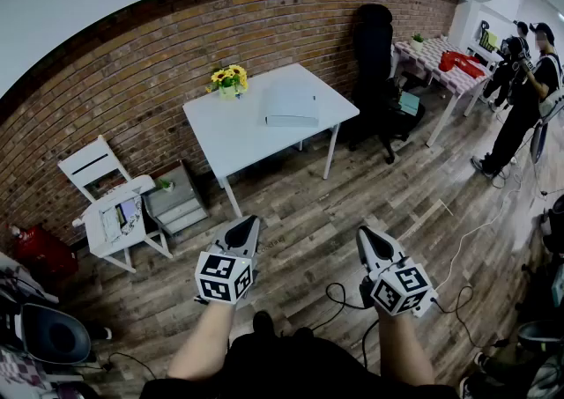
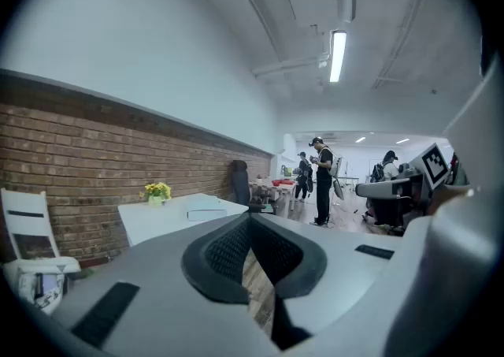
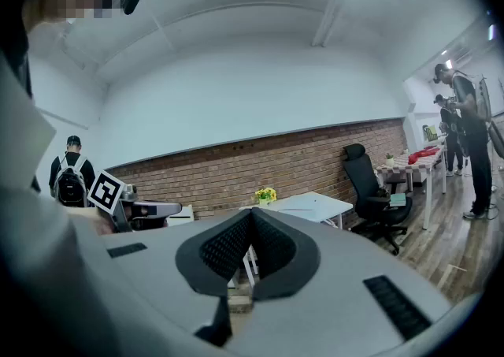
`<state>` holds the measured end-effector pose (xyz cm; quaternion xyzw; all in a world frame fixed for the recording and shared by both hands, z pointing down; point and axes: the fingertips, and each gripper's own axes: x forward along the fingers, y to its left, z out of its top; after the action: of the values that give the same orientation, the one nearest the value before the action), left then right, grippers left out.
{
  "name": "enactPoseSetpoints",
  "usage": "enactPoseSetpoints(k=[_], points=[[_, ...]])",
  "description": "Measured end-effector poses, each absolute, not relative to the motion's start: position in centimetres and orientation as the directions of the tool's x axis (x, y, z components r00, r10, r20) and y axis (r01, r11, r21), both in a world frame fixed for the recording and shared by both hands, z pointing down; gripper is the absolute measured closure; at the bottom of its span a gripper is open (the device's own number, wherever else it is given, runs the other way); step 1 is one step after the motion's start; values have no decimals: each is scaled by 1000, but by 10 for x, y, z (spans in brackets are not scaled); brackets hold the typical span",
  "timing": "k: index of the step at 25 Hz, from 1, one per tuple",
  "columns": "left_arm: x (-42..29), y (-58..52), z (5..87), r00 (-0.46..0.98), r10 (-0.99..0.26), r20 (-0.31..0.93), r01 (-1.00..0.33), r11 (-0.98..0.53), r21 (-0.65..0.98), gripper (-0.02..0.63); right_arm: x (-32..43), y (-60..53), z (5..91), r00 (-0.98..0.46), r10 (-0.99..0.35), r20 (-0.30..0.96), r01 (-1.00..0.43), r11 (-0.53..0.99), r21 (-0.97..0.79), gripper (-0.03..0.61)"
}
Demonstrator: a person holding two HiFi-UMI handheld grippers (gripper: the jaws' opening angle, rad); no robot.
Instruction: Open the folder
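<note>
Brick-walled room with a wooden floor: a white worktop stood well ahead, with the pale folder lying closed on it near a pot of yellow flowers. The left tool and right tool hovered low over the floor, jaws together and empty, far from the folder. Closed jaws would likely just shove the folder towards the flowers or the edge. Loose cables underfoot could trip the approach.
</note>
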<state>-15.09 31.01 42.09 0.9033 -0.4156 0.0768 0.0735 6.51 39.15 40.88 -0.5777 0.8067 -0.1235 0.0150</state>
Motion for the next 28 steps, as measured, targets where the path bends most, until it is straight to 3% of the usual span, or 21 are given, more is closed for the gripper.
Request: enactPoseSetpoints(k=[12,17,28], points=[[-130,324,415,651,-734,193,-755,-653,60,595,87,411,405,-323,-942,91,-932,300,-201,566],[-123,316,421,649,-730,213,-754,-655,52,595,83,412,410,-347,-931,118,-934,331,-132,566],[-99,234,457,671,-701,243,-733,-675,77,595,88,340,446,-369,-903,219,-926,338,-168,566]])
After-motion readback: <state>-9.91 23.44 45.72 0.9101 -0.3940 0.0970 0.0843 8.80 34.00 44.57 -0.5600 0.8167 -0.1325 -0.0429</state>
